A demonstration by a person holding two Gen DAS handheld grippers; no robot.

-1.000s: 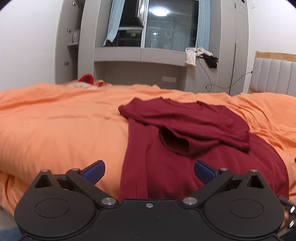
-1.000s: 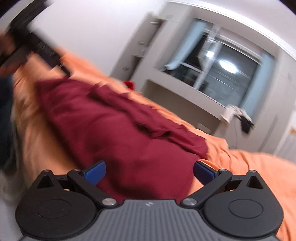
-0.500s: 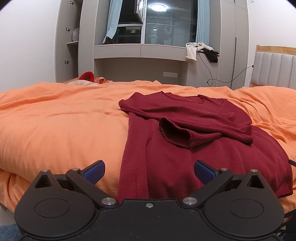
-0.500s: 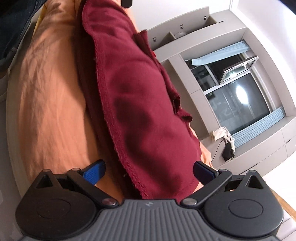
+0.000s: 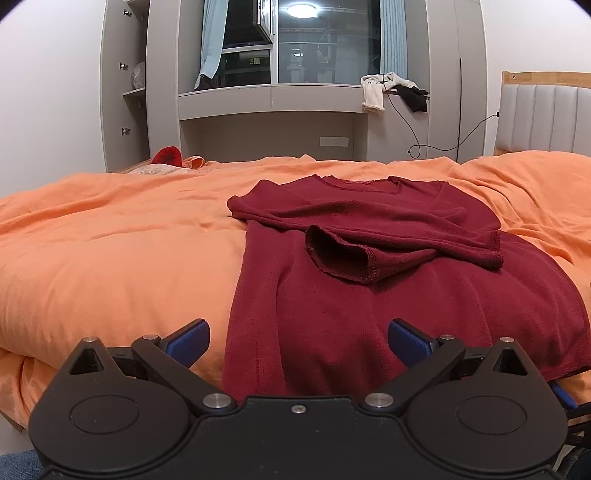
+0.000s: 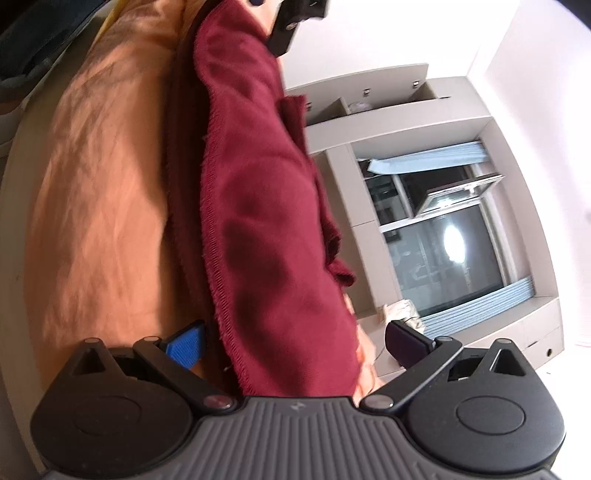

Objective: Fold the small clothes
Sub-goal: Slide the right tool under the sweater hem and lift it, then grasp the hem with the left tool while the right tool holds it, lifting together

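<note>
A dark red long-sleeved top (image 5: 369, 288) lies on the orange bed cover (image 5: 110, 258), both sleeves folded across its chest and its hem toward me. My left gripper (image 5: 298, 341) is open, low at the near edge of the bed, with the hem's left part between its blue pads and untouched. The right wrist view is rolled sideways: the same top (image 6: 266, 236) runs up the frame, and its stitched hem edge lies between the spread fingers of my open right gripper (image 6: 293, 345). The other gripper (image 6: 295, 18) shows at the top of that view.
Behind the bed stands a grey wall unit with a window (image 5: 325, 44), shelves on the left and clothes draped on its ledge (image 5: 391, 90). A padded headboard (image 5: 546, 114) is at the right. A red item (image 5: 168, 155) lies at the bed's far left.
The right gripper rolled onto its side and came down to the top's hem edge. The left gripper sank lower and a little nearer the bed edge. Both stayed open.
</note>
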